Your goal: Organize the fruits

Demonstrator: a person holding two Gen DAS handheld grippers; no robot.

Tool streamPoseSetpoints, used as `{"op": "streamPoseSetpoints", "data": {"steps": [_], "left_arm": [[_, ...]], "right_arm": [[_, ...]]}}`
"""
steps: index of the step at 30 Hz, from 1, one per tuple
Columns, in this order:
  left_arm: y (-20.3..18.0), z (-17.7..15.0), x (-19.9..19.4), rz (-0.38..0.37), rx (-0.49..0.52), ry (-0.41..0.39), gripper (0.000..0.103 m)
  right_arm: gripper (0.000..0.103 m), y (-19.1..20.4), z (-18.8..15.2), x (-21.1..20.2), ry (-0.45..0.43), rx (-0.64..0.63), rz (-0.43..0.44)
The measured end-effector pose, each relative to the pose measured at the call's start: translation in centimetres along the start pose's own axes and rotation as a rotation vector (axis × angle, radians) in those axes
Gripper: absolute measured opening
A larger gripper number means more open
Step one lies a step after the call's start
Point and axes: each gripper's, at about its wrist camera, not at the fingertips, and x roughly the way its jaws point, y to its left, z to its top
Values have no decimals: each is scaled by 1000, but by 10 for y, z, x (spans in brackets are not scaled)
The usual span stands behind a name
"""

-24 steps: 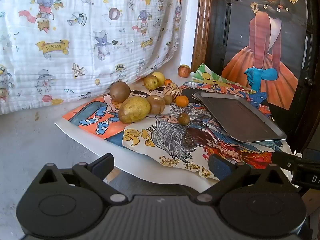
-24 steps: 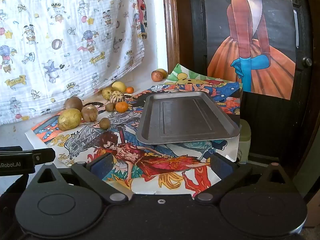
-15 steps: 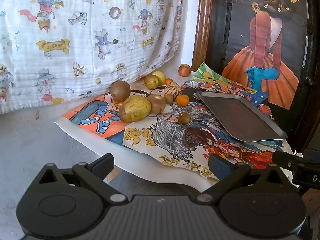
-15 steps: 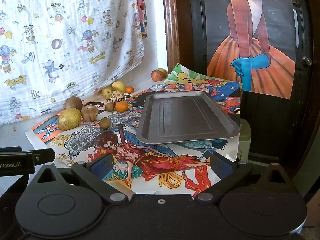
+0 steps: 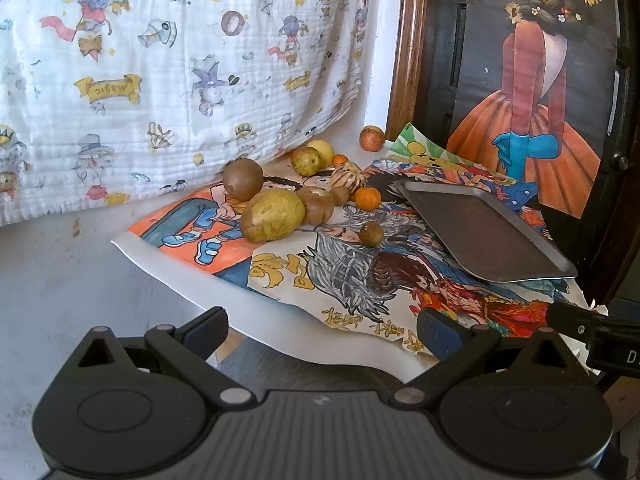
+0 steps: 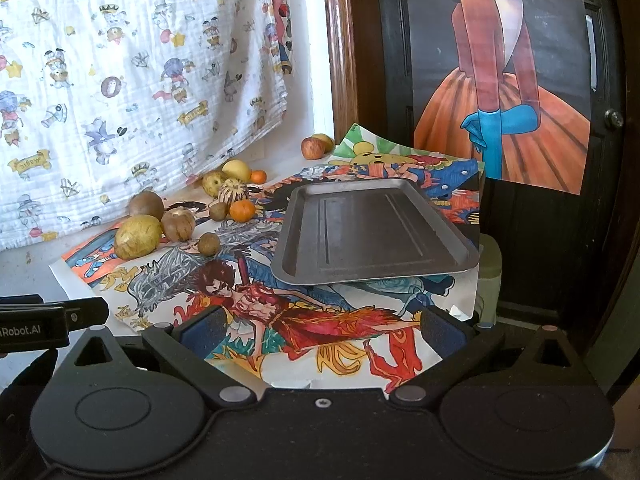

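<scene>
Cartoon-poster-covered table (image 5: 460, 292), printed cloth behind. Fruits (image 5: 272, 220) clustered far-left; tray (image 6: 372, 232) bare, right. Left gripper (image 5: 322, 328) & right gripper (image 6: 320, 330) both spread, empty. We'd approach nearest fruit low, w/ a centred pinch.

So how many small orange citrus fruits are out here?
2. One orange citrus lies beside the tray; another sits farther back by the yellow fruit. More may hide behind the pile.

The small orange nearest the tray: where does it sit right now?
In the right wrist view the small orange lies on the coloured drawings, just left of the metal tray, touching a small brown fruit and in front of a striped fruit.
</scene>
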Motion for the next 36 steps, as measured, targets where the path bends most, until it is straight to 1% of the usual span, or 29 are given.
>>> {"op": "streamPoseSetpoints", "data": {"steps": [1,36], "left_arm": [[-1,0,-4,1,0,0,103],[0,-3,1,4,-6,20,103]], "right_arm": [[103,0,0,0,0,0,0],[103,2,-2,4,13,3,2]]}}
